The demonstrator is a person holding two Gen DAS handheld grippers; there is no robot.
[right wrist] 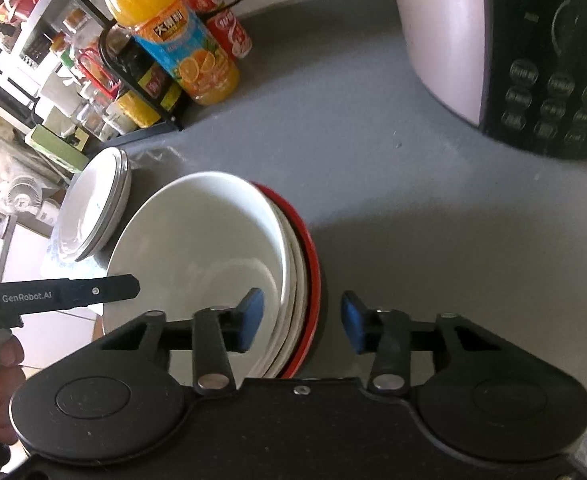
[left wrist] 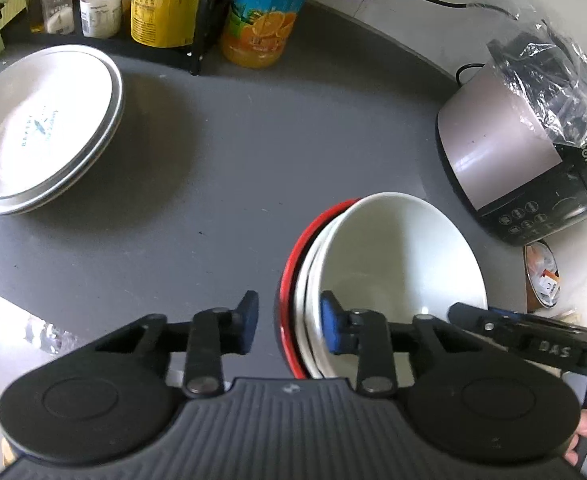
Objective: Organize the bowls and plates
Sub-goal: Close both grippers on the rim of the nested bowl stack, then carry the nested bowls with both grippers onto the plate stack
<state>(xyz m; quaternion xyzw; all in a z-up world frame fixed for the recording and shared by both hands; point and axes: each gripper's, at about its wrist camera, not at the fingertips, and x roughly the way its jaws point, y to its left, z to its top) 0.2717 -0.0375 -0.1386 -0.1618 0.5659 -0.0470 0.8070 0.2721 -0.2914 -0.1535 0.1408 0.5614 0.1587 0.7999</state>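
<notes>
Left wrist view: the left tongs [left wrist: 289, 322] sit nearest the lens, their blue pads set moderately apart on either side of the near left rim of the stack of bowls [left wrist: 389, 264]. One pad lies outside the red outer bowl [left wrist: 293, 256] and the other inside the white top bowl [left wrist: 405, 248]; whether either pad touches the rims cannot be told. The stack rests on the grey desk [left wrist: 233, 168] at about 4 o'clock. The black finger of the right tongs [left wrist: 469, 314] reaches in from 4 o'clock over the stack's near right rim. Farther out at 9 o'clock lies the stack of white plates [left wrist: 45, 128], flat on the desk and well apart from the bowls. At 2 o'clock stands a rice cooker [left wrist: 505, 144] with crumpled clear plastic [left wrist: 561, 92] on top. At 12 o'clock an orange juice bottle [left wrist: 261, 12] stands just beside a black rack of condiment jars [left wrist: 133, 0].

Right wrist view: the right tongs [right wrist: 302, 322] are likewise part-open, pads straddling the near right rim of the bowl stack [right wrist: 205, 248], one pad inside the white bowl, the other outside the red one, with a visible gap on the outer side. The left tongs' finger [right wrist: 93, 292] enters from 9 o'clock above the left rim. Beyond, the plates [right wrist: 93, 200] sit at 10 o'clock, the juice bottle [right wrist: 173, 40] at 11 o'clock, and the cooker [right wrist: 513, 52] at 1 o'clock.
</notes>
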